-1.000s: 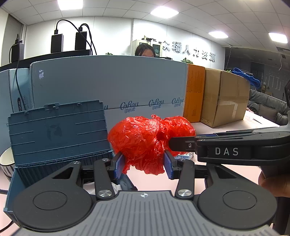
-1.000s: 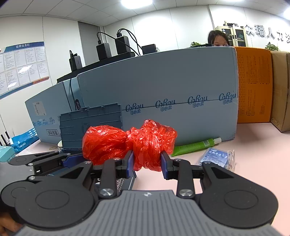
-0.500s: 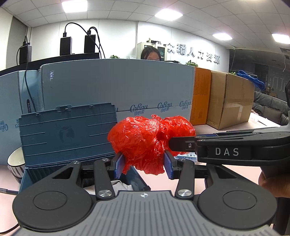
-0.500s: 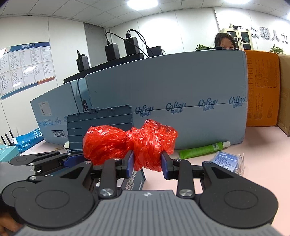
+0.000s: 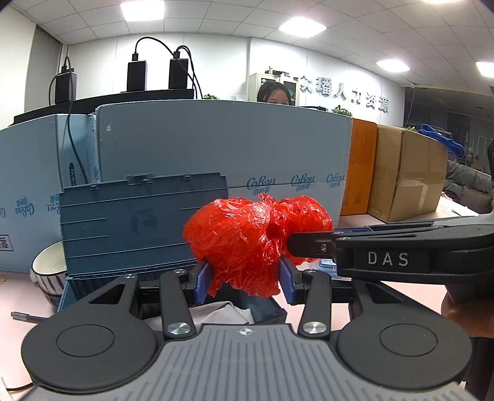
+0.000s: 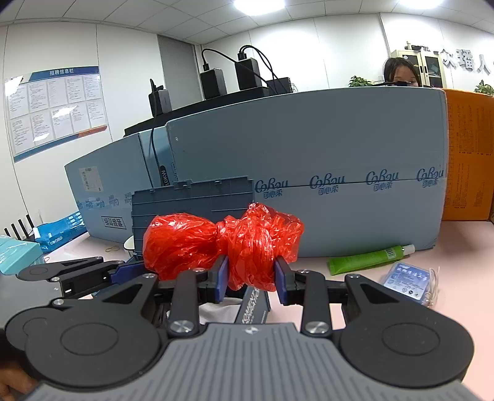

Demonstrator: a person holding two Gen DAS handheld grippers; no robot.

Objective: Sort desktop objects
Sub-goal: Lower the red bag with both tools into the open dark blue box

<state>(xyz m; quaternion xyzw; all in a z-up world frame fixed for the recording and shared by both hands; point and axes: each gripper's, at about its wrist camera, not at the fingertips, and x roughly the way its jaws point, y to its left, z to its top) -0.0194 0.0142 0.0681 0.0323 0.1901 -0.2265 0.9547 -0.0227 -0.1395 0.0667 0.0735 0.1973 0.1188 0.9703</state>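
Together, the left gripper (image 5: 244,277) and the right gripper (image 6: 250,280) each clamped one lobe of the red bag (image 5: 247,237), held in the air just above the open bin (image 5: 129,228).

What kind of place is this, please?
Most likely an office. A notice board with printed sheets hangs on the wall, the ceiling has panel lights, and cardboard boxes stand on a pink desk.

Both views were bright and sharp, lit evenly by ceiling panels (image 5: 302,27) that blew out to white glare along the top of the frame. Fisheye distortion bowed straight edges outward, with dark vignetting in the corners; shadows stayed soft.
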